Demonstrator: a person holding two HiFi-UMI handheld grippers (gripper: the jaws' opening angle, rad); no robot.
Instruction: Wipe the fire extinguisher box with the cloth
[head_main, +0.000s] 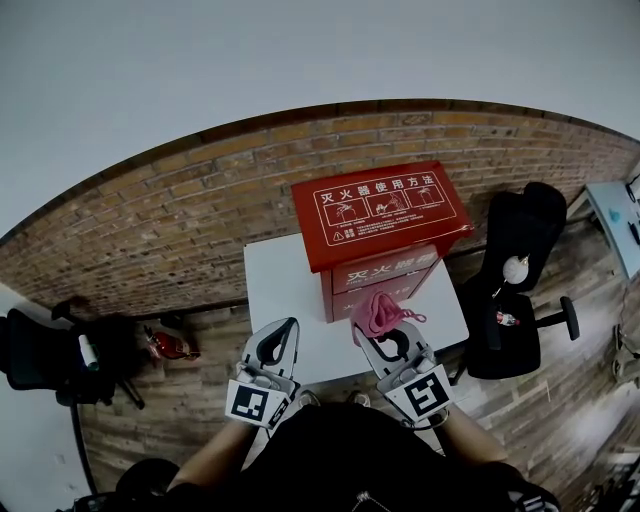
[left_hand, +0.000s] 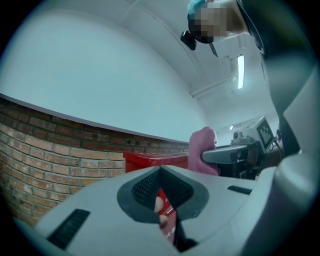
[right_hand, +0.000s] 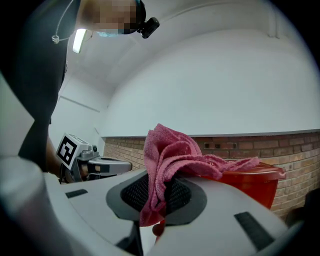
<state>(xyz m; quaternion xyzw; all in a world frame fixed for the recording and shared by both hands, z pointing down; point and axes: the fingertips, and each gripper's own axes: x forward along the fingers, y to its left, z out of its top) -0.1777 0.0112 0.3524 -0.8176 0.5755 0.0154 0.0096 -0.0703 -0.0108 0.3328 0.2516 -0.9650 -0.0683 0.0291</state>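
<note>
**On the white table: one red box, one pink cloth, two grippers**

Up on the white table (head_main: 285, 300) sits the fire extinguisher box (head_main: 385, 225), at the far right part of the tabletop, close to the brick wall (head_main: 170, 220). It stands upright, and its long axis runs left to right along the wall. The sloped lid with the white instruction pictures tilts up toward the head camera, and the front face points at the person.

Quick count: one box, one cloth, one table, two grippers. Off to the right there's also one black chair (head_main: 520, 260) on the wood floor (head_main: 560, 400).

The right gripper (head_main: 388, 342) has its jaws pinched on the cloth (head_main: 375, 312). Pink fabric bunches up above the pads, and a tail hangs down between them. The wad is held just in front of the box's front face, low down; I honestly can't tell if it's touching.

The left gripper (head_main: 280, 335) holds nothing. Its jaws are pressed together, with only a thin slit lower down where a bit of red shows through. It hangs over the near edge of the table, left of the box.

Hard to see stuff:
- The cloth covers part of the box front in the head view, and the print there is too blurry to read.
- The left gripper view only catches the box's top edge.
- The right gripper view hides the box's left side behind the cloth.
- Some small red thing (head_main: 168, 345) lies on the floor at left; no clue what it is.
</note>
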